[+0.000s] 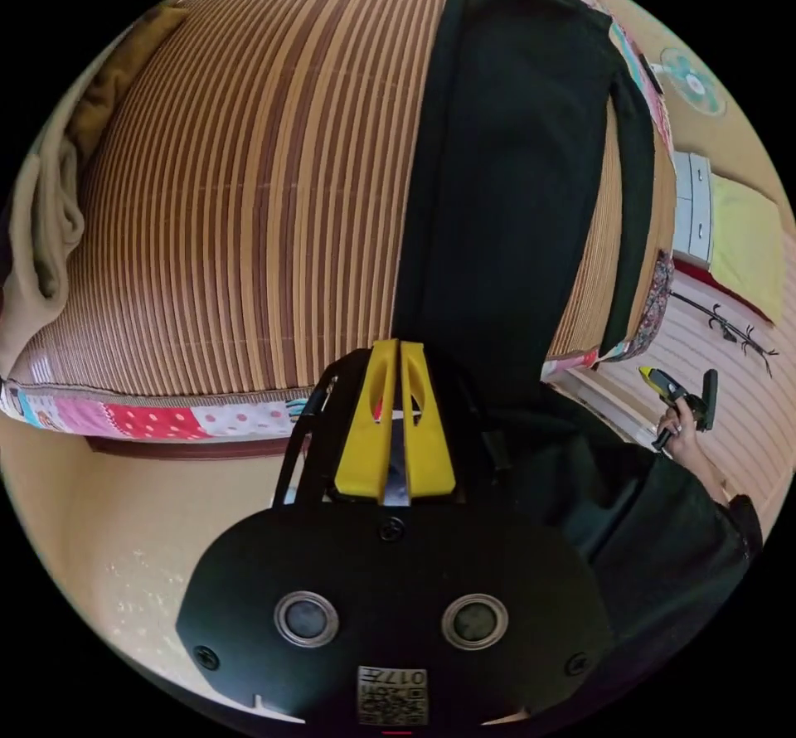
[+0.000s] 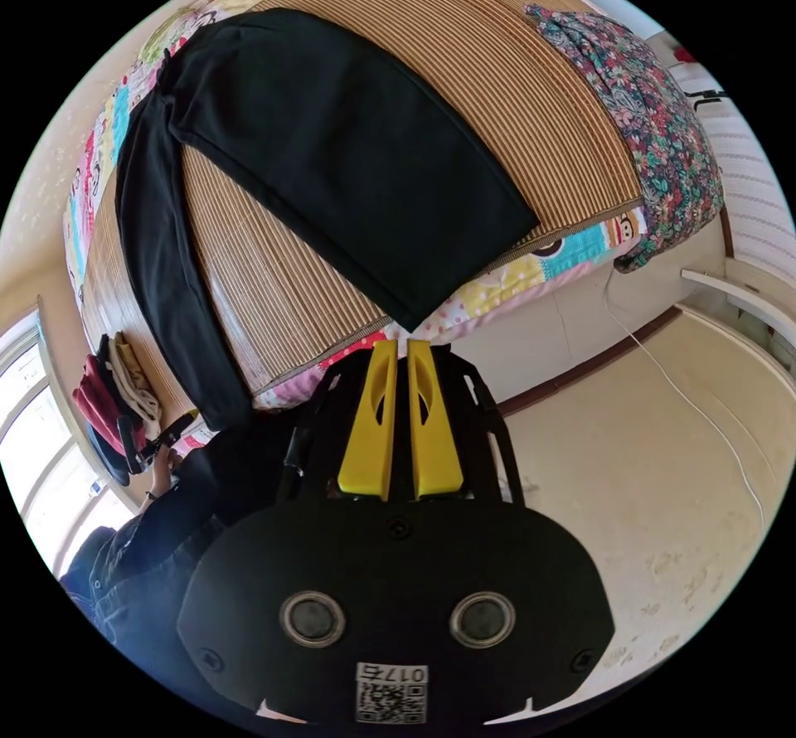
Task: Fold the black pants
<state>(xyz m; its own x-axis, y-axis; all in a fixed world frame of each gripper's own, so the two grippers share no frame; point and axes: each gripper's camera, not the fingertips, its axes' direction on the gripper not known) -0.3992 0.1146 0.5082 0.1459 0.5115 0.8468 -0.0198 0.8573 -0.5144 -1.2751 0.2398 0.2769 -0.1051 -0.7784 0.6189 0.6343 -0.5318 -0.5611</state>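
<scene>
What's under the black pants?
The black pants lie on a striped bamboo mat that covers a patchwork sheet; what lies beneath the covered part is hidden.

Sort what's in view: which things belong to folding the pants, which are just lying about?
Job: black pants, left gripper, right gripper.
Lying about: floral cloth, beige garment, clothes pile, fan, white cable.

Matt black cloth pants (image 2: 332, 149) lie on a ribbed, seemingly bamboo mat (image 2: 531, 99).

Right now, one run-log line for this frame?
black pants spread on striped mat | left gripper shut, empty | right gripper shut, empty | fold not begun
</scene>
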